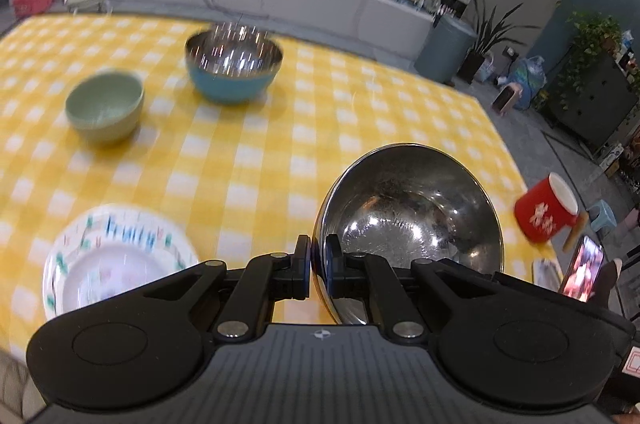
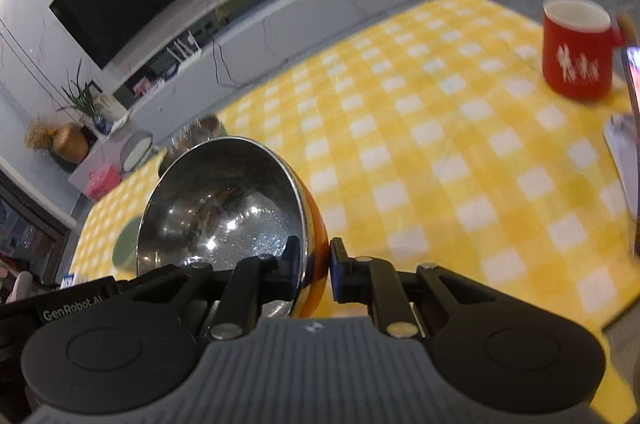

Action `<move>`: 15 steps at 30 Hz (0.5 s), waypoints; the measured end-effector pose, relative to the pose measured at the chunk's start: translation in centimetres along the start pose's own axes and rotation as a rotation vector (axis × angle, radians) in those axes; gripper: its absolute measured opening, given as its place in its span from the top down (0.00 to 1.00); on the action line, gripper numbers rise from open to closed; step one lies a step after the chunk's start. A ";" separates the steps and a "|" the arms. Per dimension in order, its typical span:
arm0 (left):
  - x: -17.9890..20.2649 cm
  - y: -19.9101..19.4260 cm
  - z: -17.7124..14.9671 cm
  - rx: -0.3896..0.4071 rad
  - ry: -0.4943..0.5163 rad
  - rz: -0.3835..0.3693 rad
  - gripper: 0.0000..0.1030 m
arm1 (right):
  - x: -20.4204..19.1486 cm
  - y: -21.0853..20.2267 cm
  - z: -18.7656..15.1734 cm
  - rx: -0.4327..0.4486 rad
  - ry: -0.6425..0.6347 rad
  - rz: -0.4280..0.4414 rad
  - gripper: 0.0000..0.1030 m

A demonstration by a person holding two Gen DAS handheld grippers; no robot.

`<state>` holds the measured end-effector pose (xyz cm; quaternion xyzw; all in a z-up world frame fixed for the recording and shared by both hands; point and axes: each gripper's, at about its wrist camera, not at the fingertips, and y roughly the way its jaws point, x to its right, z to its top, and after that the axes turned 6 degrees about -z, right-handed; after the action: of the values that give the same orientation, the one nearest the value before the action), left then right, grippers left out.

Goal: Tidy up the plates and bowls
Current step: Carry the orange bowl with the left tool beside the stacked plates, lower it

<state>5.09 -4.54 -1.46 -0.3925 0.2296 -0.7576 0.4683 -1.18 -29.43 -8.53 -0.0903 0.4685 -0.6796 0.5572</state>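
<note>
My left gripper [image 1: 318, 258] is shut on the near rim of a steel bowl [image 1: 412, 207], which is tilted up off the yellow checked table [image 1: 280, 151]. My right gripper [image 2: 315, 260] is shut on the rim of a steel bowl with an orange outside [image 2: 224, 207]. I cannot tell whether both hold the same bowl. On the table sit a blue bowl with a steel inside [image 1: 234, 67], a green bowl [image 1: 105, 107] and a printed white plate [image 1: 120, 264] at the near left. The green bowl [image 2: 126, 244] is partly hidden in the right wrist view.
A red mug [image 1: 546, 212] stands at the table's right edge, also red mug [image 2: 576, 51]. A lit phone [image 1: 582, 272] leans beside it. The other gripper's body [image 2: 72, 308] shows at the lower left. A low cabinet and a TV lie beyond the table.
</note>
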 end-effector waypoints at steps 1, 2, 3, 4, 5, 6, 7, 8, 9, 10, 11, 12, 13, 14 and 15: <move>-0.2 0.1 -0.3 -0.012 -0.007 0.004 0.93 | 0.2 0.1 -0.4 -0.018 0.004 -0.003 0.87; -0.4 0.0 -0.8 -0.021 -0.012 0.007 0.93 | 0.3 0.2 -0.7 -0.031 0.004 -0.003 0.87; -0.5 0.0 -1.1 -0.030 -0.019 0.009 0.93 | 0.5 0.2 -0.9 -0.043 0.004 -0.003 0.87; -0.7 0.0 -1.5 -0.036 -0.021 0.012 0.92 | 0.7 0.3 -1.2 -0.054 0.007 -0.001 0.87; -0.7 0.1 -1.7 -0.042 -0.020 0.016 0.92 | 0.9 0.4 -1.4 -0.068 0.013 0.002 0.87; -0.8 0.1 -1.9 -0.047 -0.021 0.020 0.92 | 1.1 0.6 -1.5 -0.083 0.019 0.005 0.87; -0.9 0.1 -2.2 -0.054 -0.027 0.023 0.92 | 1.1 0.8 -1.7 -0.094 0.023 0.009 0.87; -1.1 0.3 -2.2 -0.064 -0.036 0.024 0.92 | 1.2 1.0 -1.7 -0.106 0.026 0.010 0.87; -1.3 0.4 -2.3 -0.072 -0.047 0.023 0.92 | 1.3 1.2 -1.7 -0.116 0.027 0.009 0.87; -1.5 0.6 -2.3 -0.078 -0.057 0.022 0.92 | 1.3 1.3 -1.9 -0.123 0.025 0.008 0.87; -1.6 0.6 -2.6 -0.082 -0.064 0.023 0.92 | 1.2 1.5 -1.9 -0.130 0.022 0.007 0.87; -1.7 0.6 -2.7 -0.086 -0.069 0.024 0.92 | 1.3 1.6 -2.2 -0.137 0.023 0.006 0.87; -1.8 0.7 -2.8 -0.088 -0.072 0.026 0.92 | 1.3 1.8 -2.3 -0.142 0.027 0.006 0.87; -1.9 0.7 -2.9 -0.091 -0.073 0.028 0.92 | 1.3 1.9 -2.3 -0.148 0.029 0.005 0.87; -1.9 0.8 -3.1 -0.096 -0.075 0.029 0.92 | 1.3 2.0 -2.3 -0.154 0.030 0.003 0.87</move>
<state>3.50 -3.28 -4.59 -0.4393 0.2535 -0.7234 0.4684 -1.79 -29.17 -11.84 -0.1221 0.5276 -0.6420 0.5427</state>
